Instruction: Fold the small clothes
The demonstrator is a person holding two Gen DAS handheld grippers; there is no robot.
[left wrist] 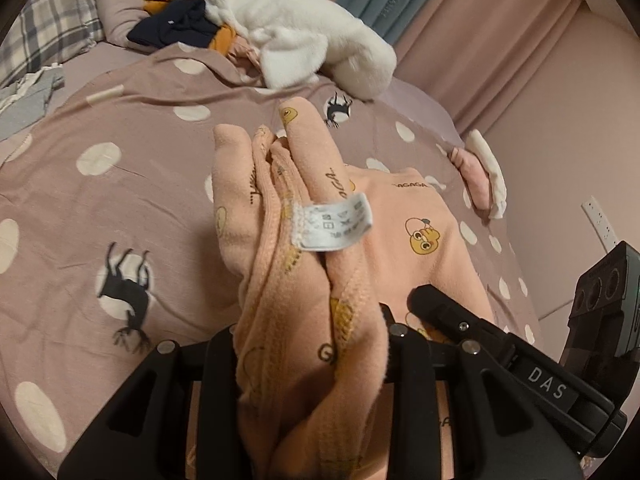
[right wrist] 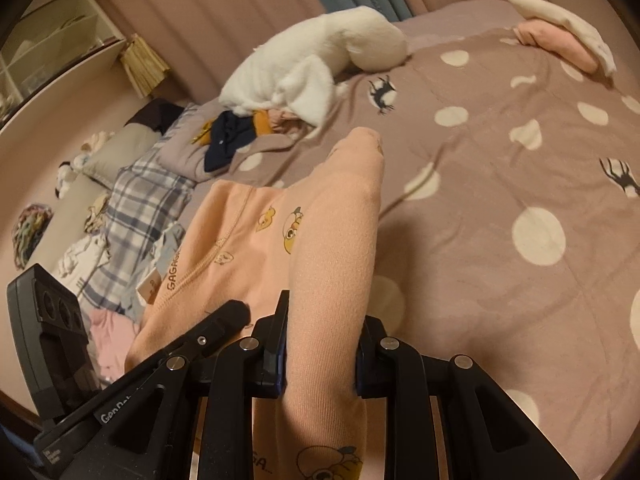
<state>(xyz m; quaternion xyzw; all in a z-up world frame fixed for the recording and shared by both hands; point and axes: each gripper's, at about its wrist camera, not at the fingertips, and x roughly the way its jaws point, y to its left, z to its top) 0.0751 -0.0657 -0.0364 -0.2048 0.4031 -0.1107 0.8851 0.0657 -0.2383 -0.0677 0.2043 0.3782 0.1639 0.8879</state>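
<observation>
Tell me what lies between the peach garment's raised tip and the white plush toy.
Only bare dotted bedcover lies between peach garment and white plush toy, per the right wrist view.

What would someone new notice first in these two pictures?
A peach duck-print garment fills the foreground, bunched in the left claw and the right claw, with its white care label sticking up. Behind it, a white plush toy lies on the polka-dot bedspread.

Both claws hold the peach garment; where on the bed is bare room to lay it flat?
Bare: the dotted duvet between the peach garment, the white plush and the folded pink-and-white pile. Crowded: the pillow end, around the navy clothes and plaid pillow.
</observation>
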